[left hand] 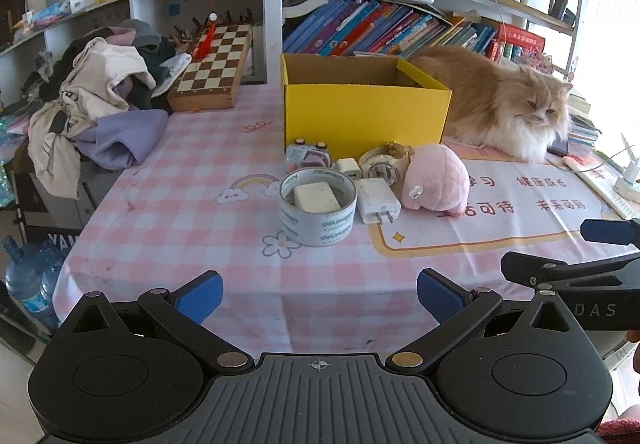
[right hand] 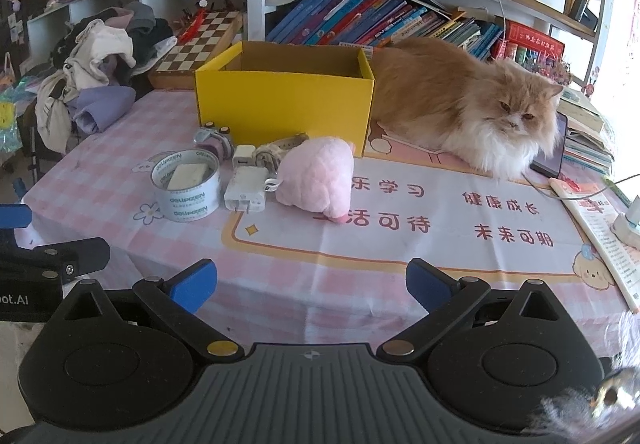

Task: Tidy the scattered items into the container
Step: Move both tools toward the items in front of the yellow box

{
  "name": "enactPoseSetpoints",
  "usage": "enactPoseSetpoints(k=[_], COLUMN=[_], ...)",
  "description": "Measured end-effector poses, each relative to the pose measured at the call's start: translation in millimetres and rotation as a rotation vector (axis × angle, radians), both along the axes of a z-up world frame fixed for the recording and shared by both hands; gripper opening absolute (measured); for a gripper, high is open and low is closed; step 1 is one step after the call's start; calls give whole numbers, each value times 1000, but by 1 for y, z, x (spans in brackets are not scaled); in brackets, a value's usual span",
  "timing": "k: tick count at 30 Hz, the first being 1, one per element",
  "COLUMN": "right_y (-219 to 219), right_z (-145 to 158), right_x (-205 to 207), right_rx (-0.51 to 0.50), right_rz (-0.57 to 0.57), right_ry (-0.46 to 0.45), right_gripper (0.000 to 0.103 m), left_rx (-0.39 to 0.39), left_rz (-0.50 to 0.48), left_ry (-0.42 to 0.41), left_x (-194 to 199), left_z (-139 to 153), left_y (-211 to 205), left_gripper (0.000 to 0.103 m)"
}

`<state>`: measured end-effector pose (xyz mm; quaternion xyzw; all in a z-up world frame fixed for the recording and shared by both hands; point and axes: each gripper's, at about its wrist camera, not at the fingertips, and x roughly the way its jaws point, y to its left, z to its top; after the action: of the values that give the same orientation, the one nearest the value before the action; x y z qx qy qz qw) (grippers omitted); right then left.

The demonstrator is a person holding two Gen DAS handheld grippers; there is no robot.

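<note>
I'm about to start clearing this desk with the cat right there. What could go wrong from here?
1. The cat lies against the yellow box; reaching in could startle it, and it may shift the box.
2. The white block sits loose inside the tape roll, so lifting the roll may leave it behind.
3. The charger touches the pink plush; an open claw could nudge both.

Yellow box [left hand: 362,112] open, upright; tape roll [left hand: 318,210], white charger [left hand: 377,200], pink plush [left hand: 436,177], watch [left hand: 385,161] clustered just before it.
</note>
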<state>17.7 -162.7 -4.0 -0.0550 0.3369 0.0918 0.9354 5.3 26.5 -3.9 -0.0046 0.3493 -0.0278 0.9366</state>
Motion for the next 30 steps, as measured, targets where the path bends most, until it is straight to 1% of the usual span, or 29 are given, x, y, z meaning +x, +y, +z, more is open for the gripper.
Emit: enactPoseSetpoints(k=[6, 11, 18, 24, 30], right_y=[-1, -1, -2, 0, 4], right_z=[-1, -1, -5, -9, -14], right_x=[4, 9, 21, 35, 53], right_rx=[3, 12, 22, 27, 23], right_rz=[10, 14, 14, 20, 33], right_ry=[4, 0, 13, 33, 56], right_gripper=[102, 102, 102, 102, 102], left_rx=[0, 15, 34, 37, 60], left_rz=[0, 14, 1, 14, -4], left_ry=[1, 6, 23, 39, 50], left_x=[2, 7, 17, 28, 40], left_z=[0, -1, -5, -10, -14], left_y=[-1, 1, -2, -1, -5], left_gripper=[103, 103, 103, 103, 103])
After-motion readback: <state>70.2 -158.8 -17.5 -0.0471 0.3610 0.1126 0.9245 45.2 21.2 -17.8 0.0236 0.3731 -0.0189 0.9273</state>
